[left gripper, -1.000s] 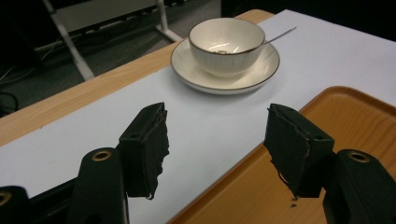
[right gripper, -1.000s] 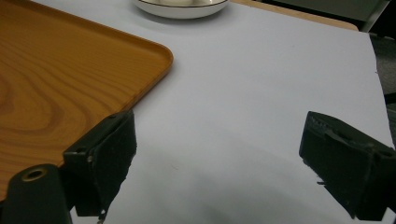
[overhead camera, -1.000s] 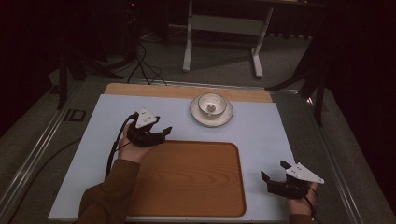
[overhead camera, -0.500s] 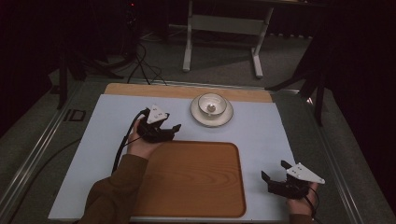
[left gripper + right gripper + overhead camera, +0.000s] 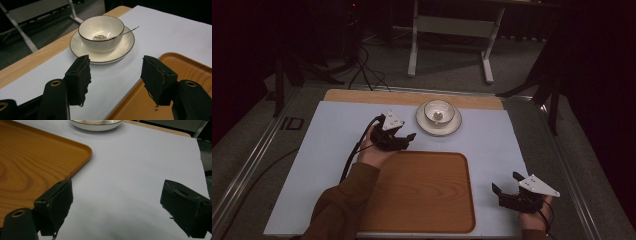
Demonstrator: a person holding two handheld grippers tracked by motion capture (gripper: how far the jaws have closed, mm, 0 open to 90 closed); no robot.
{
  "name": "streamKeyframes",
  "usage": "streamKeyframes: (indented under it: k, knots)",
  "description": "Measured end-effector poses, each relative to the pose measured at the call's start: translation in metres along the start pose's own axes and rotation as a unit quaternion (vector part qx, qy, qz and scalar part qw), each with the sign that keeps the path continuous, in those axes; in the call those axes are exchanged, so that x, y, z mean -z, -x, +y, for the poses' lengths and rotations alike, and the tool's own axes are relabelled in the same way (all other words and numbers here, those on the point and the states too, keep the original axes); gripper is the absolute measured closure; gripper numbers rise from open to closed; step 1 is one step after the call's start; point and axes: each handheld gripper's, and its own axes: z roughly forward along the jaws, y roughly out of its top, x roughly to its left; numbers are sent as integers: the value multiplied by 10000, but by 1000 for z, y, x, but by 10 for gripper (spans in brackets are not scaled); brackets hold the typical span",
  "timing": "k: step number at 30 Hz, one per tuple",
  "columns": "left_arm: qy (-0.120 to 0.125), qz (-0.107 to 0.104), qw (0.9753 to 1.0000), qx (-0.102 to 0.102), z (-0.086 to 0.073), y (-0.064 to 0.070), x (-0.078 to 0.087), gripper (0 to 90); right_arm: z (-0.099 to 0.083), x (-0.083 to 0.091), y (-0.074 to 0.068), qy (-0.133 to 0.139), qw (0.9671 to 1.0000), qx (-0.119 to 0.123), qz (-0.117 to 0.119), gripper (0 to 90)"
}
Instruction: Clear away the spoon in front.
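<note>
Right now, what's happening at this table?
A person's left hand-held gripper, jaws open and empty, is aimed at a white bowl with a spoon in it, sitting on a saucer. The right hand-held gripper, also open, sits beside the wooden tray, which holds nothing.

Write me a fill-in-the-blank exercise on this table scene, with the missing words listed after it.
1. The bowl stands on a ____.
2. The spoon lies inside the ____.
3. The left gripper has its jaws ____ and holds nothing.
4. The right gripper hovers to the right of the wooden ____.

Missing words: saucer; bowl; open; tray
</note>
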Motion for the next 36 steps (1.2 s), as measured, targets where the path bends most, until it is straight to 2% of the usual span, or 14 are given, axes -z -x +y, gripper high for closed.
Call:
streamKeyframes:
  k: [9,17,21,28,36]
  knots:
    - [18,-100,9999,30,5,0,-10,405,0,0,0,4,10000,-10,2,109]
    - [-69,-156,9999,-18,14,2,-27,412,0,0,0,2,10000,-13,-4,109]
    - [-33,-178,9998,-25,18,3,-33,422,0,1,1,12,10000,-13,-6,109]
    - [-75,-205,9997,-124,24,4,-42,422,0,1,1,18,10000,-26,-8,109]
    - [-181,-270,9990,-311,24,14,-58,434,0,1,1,16,10000,-12,0,109]
